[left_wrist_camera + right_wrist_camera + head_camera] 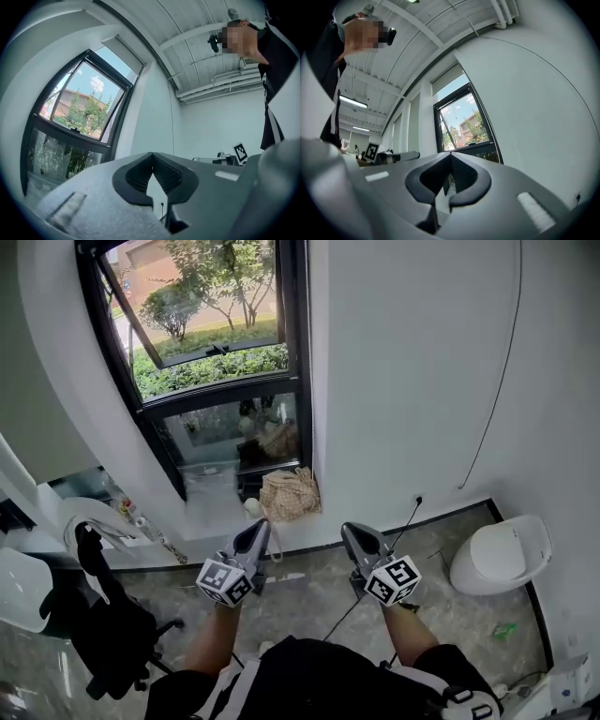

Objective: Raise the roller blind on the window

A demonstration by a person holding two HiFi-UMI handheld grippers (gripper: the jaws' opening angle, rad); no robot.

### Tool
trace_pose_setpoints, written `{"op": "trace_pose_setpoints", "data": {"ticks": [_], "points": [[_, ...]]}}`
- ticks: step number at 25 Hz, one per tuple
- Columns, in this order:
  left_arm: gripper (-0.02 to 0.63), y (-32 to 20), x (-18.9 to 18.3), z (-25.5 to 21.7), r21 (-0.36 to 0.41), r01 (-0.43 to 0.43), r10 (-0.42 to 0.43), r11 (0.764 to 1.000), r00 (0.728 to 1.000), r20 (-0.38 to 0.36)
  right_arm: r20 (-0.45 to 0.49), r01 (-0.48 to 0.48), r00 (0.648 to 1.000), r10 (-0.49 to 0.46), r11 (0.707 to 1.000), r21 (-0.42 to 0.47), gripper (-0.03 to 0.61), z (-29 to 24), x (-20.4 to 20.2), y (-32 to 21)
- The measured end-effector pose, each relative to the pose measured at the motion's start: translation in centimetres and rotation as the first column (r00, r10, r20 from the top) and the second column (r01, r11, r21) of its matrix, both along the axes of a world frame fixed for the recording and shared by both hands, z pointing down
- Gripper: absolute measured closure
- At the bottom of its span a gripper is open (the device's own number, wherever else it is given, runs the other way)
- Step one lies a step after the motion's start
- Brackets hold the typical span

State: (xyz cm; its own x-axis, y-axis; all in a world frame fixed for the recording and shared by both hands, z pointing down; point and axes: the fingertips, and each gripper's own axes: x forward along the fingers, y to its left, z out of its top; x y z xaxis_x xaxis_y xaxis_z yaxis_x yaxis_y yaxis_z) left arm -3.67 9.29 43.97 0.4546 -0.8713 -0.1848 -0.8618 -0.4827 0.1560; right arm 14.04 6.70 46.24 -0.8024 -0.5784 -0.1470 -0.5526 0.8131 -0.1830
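Currently, the left tool (pixel 253 536) and right tool (pixel 362 540) are both fully closed and empty. The roller blind (pixel 124 50) sits rolled at the top of the window (pixel 216 352), well apart from both tools. Only the gripper views show the blind; the head view cuts it off.

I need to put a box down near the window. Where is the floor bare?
The floor is bare along the wall between the woven bag and the white bin, apart from a thin cable. The left side is crowded by the black chair.
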Motion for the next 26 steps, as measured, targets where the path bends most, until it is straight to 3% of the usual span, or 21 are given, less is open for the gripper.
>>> {"op": "trace_pose_setpoints", "data": {"ticks": [4,12,26], "points": [[0.611,-0.1,-1.4,1.0,0.0,-0.02,0.02,1.0,1.0,0.023,-0.067,-0.016,0.998,0.016,1.0,0.009,0.574,1.5,-2.4,0.4],[0.611,-0.4,-3.6,1.3,-0.005,-0.068,0.068,0.998,0.998,-0.001,-0.061,-0.043,0.997,0.042,0.999,-0.001,0.574,1.3,-5.2,0.8],[0.612,-0.6,-4.7,1.3,0.009,-0.095,0.095,0.995,0.995,0.007,-0.068,-0.056,0.996,0.055,0.998,-0.017,0.575,2.0,-6.5,0.8]]}}
